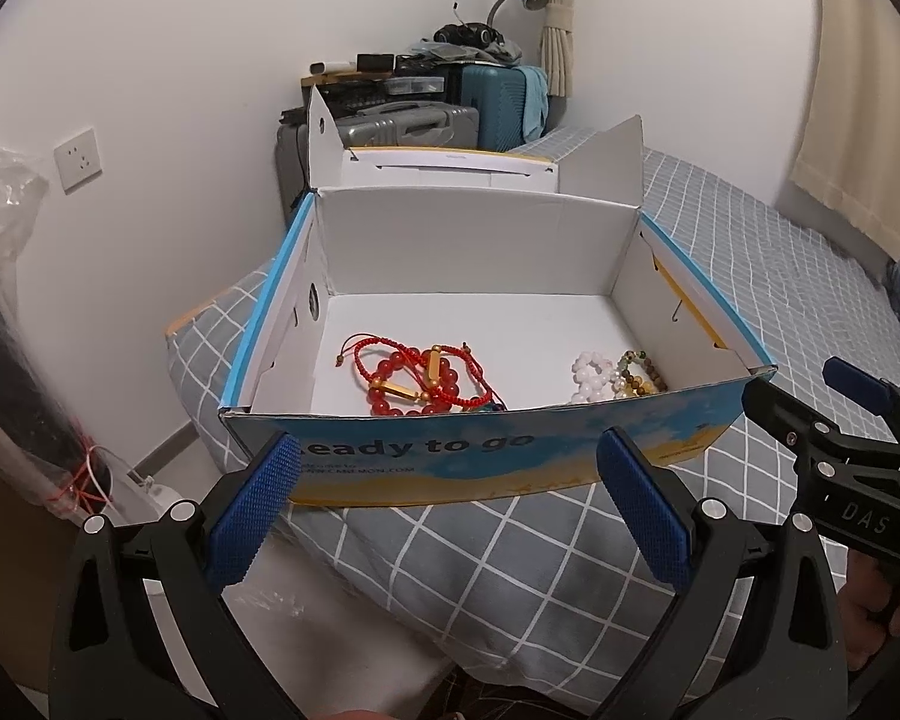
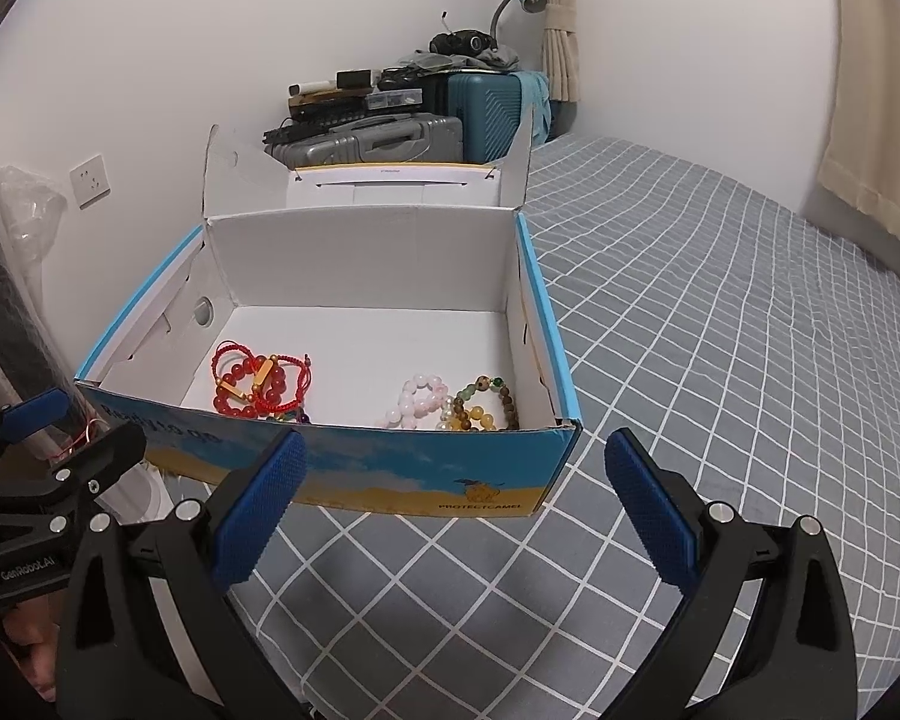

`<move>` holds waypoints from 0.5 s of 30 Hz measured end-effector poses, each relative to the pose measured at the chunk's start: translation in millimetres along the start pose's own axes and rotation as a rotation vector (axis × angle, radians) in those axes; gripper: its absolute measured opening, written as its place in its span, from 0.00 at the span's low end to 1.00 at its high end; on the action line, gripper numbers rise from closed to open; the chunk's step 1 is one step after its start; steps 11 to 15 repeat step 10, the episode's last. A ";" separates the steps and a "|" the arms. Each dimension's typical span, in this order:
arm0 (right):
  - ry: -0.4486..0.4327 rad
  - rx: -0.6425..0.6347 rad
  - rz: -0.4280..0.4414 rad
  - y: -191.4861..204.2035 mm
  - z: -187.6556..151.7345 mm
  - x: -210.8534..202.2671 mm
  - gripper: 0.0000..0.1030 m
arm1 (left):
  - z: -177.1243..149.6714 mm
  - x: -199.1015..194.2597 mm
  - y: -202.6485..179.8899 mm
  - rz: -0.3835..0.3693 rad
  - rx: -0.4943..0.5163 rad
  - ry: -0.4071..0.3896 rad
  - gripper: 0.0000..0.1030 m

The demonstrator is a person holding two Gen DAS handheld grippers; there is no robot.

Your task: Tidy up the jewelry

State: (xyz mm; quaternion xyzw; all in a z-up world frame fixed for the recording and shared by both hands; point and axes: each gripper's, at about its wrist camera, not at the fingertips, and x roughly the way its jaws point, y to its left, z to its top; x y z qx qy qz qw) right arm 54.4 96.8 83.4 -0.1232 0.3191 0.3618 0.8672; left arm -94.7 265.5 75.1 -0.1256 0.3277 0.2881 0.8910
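Red bracelets point(image 1: 417, 381): glossy round red beads tangled with woven red cord and brass-coloured tubes, left part of my box floor
Pale bracelets point(image 2: 423, 401): pink-white, amber and brown-green beads, heaped in the near right corner
Cardboard box point(image 1: 480, 240): open, white inside, blue and yellow printed front, lid folded back, on the grey checked bed point(image 2: 720, 360)
My left gripper point(image 1: 450, 510): spread wide, holding nothing, before the box front
My right gripper point(image 2: 456, 510): spread wide too, holding nothing

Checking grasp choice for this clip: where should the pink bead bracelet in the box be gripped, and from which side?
Probably from above: the box walls block side approaches. Pinch the far arc of the pink bracelet; its near side touches the brown bracelet.
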 end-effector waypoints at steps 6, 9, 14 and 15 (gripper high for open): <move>0.003 0.003 0.001 -1.1 -0.7 1.2 0.93 | -1.3 -0.8 -0.3 0.002 0.006 0.002 0.94; 0.003 0.002 0.001 -1.4 -0.9 0.6 0.93 | -1.4 0.4 -1.3 0.007 0.003 0.009 0.94; 0.003 0.003 0.001 -1.3 -0.9 0.7 0.93 | -1.7 0.1 -1.9 0.015 0.006 0.005 0.94; 0.003 0.003 0.001 -1.3 -0.9 0.7 0.93 | -1.7 0.1 -1.9 0.015 0.006 0.005 0.94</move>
